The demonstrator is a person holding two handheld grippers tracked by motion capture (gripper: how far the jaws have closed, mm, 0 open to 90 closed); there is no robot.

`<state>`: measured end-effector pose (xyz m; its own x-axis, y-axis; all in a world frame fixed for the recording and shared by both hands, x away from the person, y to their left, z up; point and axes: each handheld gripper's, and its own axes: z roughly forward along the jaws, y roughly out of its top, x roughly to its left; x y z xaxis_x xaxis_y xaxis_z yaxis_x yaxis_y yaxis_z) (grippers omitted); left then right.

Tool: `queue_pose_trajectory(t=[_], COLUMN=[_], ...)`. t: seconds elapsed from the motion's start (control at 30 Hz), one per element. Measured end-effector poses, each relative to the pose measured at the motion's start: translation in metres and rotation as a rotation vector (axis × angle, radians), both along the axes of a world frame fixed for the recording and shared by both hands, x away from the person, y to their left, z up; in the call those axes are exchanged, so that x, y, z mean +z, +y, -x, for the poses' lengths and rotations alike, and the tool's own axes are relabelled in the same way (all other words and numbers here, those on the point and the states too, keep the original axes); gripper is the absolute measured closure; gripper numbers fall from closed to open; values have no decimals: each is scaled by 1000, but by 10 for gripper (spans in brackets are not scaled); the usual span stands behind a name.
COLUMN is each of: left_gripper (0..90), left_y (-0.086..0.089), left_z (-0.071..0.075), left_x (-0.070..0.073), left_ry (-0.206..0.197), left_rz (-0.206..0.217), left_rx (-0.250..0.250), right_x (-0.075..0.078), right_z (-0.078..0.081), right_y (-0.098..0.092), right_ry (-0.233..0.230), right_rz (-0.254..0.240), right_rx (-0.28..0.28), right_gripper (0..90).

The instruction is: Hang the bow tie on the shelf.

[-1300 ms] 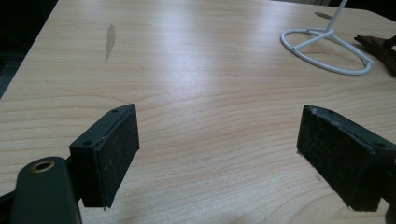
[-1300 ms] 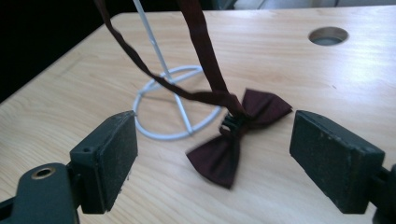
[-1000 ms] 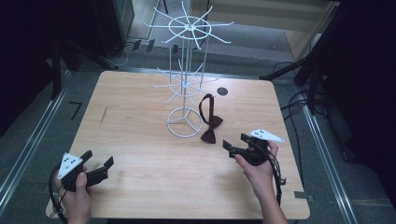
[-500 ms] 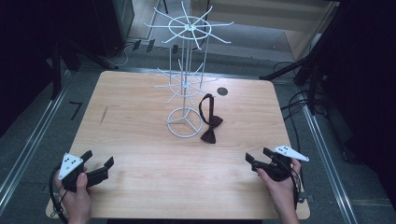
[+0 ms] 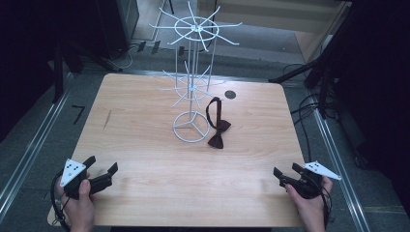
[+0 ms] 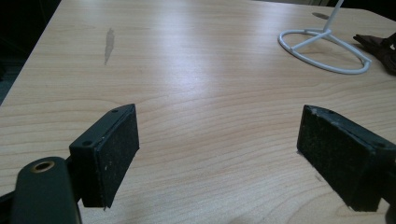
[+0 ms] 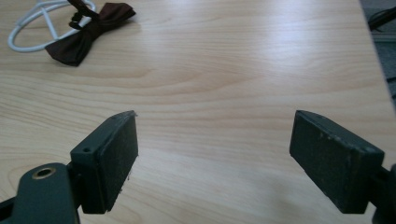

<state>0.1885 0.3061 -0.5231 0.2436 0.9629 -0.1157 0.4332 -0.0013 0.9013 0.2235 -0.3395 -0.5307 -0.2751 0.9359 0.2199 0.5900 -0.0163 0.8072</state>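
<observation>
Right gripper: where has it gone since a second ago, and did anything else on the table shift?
The right gripper pulled back from beside the bow tie to the table's near right corner, jaws open and empty throughout. The left gripper stayed at the near left corner, open. The bow tie and the white wire stand did not move.

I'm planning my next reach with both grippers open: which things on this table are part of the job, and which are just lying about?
Part of the job:
- bow tie, dark, lying against the rack's ring base
- white wire rack, upright on the table
- left gripper, right gripper, both open and empty

Lying about:
- dark round spot near the table's far edge
- grey smudge on the wood
</observation>
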Motion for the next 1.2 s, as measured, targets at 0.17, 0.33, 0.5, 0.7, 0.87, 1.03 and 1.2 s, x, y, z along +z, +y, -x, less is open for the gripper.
queue_pose_trajectory(t=[0.17, 0.33, 0.5, 0.7, 0.87, 1.03, 1.2], left_gripper=[136, 136, 131, 118, 101, 98, 99], left_y=[0, 0, 0, -1, -3, -4, -4], left_z=[0, 1, 1, 1, 1, 0, 0], left_x=[0, 0, 0, 0, 0, 0, 0], left_ry=[-1, -7, -2, -7, -4, 2, 7], left_rz=[0, 2, 1, -7, -26, -39, -44], left_rx=[-1, 1, -1, -2, 4, 8, 2], right_x=[-3, -7, -12, -21, -24, -27, -27], right_z=[10, 20, 32, 42, 45, 45, 44], right_y=[-20, -39, -54, -63, -63, -63, -56], right_ry=[-1, 3, 1, -24, -45, -29, -29], right_rz=[4, 6, -8, -28, -52, -49, 21], right_rx=[-39, -73, -112, -143, -164, -170, -143], right_gripper=[154, 154, 153, 149, 149, 150, 152])
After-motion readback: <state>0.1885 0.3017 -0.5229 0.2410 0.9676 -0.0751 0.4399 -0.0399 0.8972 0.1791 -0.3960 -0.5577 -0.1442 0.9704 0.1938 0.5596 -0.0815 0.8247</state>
